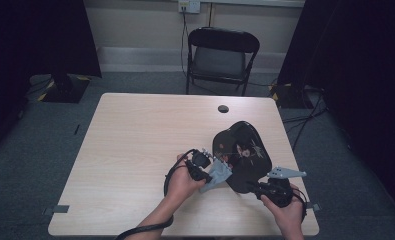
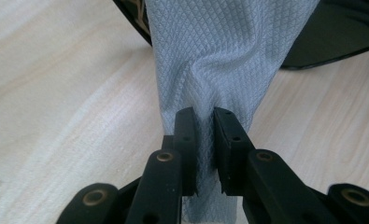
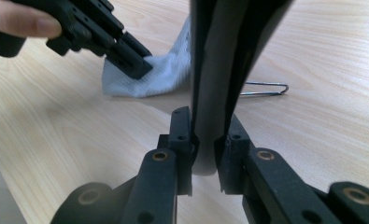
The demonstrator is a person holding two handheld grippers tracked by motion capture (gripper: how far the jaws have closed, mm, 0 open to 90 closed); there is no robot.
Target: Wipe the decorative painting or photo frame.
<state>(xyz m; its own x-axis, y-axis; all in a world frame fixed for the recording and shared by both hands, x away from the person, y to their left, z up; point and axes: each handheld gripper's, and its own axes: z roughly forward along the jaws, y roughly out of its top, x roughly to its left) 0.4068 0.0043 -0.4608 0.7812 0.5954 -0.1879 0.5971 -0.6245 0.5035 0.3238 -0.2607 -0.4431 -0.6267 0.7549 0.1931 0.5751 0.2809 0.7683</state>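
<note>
Black lacquered tray (image 1: 242, 152), decorated on its inner face, held tilted on edge above the table (image 1: 135, 150) at about 4 o'clock from the table's centre, near the right front corner. Its lower rim is clamped between the jaws of the right gripper (image 1: 257, 189), which enters from 5 o'clock; in the right gripper view the rim (image 3: 215, 70) rises straight up from between the closed jaws. A grey cloth (image 1: 217, 175) with a fine diamond weave lies against the tray at its 8 o'clock side; the left gripper (image 1: 209, 170), coming from 7 o'clock, has its jaws pinched together on a fold of this cloth (image 2: 219, 60), the dark tray edge (image 2: 336, 37) showing behind it. In the right gripper view the left gripper (image 3: 135, 65) grips the cloth (image 3: 149, 77) at 11 o'clock, and a thin wire loop (image 3: 266, 89) lies on the table at 2 o'clock. A folding chair (image 1: 220, 57) stands beyond the table at 12 o'clock; a round cable hole (image 1: 223, 108) marks the far edge.
</note>
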